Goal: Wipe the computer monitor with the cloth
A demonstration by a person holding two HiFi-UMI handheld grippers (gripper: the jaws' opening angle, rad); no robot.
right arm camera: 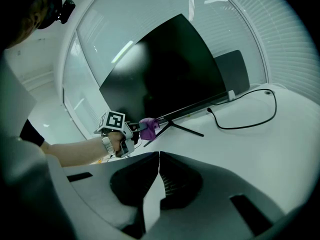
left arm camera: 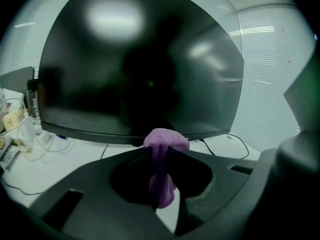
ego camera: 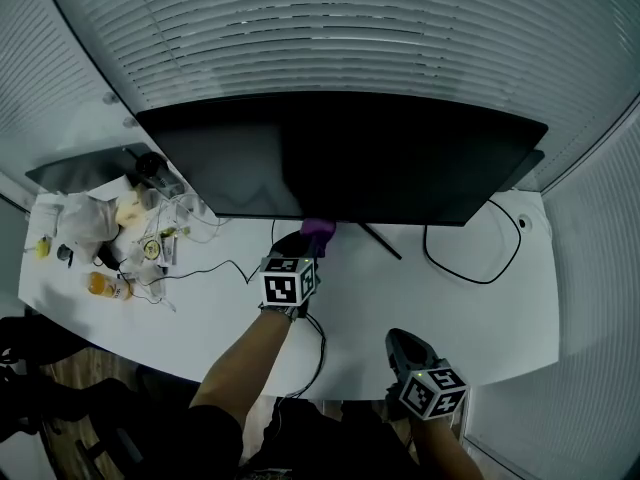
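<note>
A wide black monitor (ego camera: 350,153) stands on the white desk (ego camera: 400,298), its screen dark (left arm camera: 140,69). My left gripper (ego camera: 305,243) is shut on a purple cloth (ego camera: 318,230), held just under the monitor's bottom edge near its stand. In the left gripper view the cloth (left arm camera: 162,159) bulges out past the closed jaws, close to the lower bezel. My right gripper (ego camera: 405,348) rests low at the desk's near edge, jaws shut on nothing (right arm camera: 158,156). From the right gripper view the left gripper (right arm camera: 137,129) and the purple cloth (right arm camera: 149,126) show beside the monitor (right arm camera: 165,69).
A black cable (ego camera: 470,258) loops on the desk at right. The monitor's thin stand leg (ego camera: 380,240) runs out beside the cloth. Clutter of wires, small bottles and paper (ego camera: 120,238) lies at the left. Window blinds (ego camera: 350,28) stand behind.
</note>
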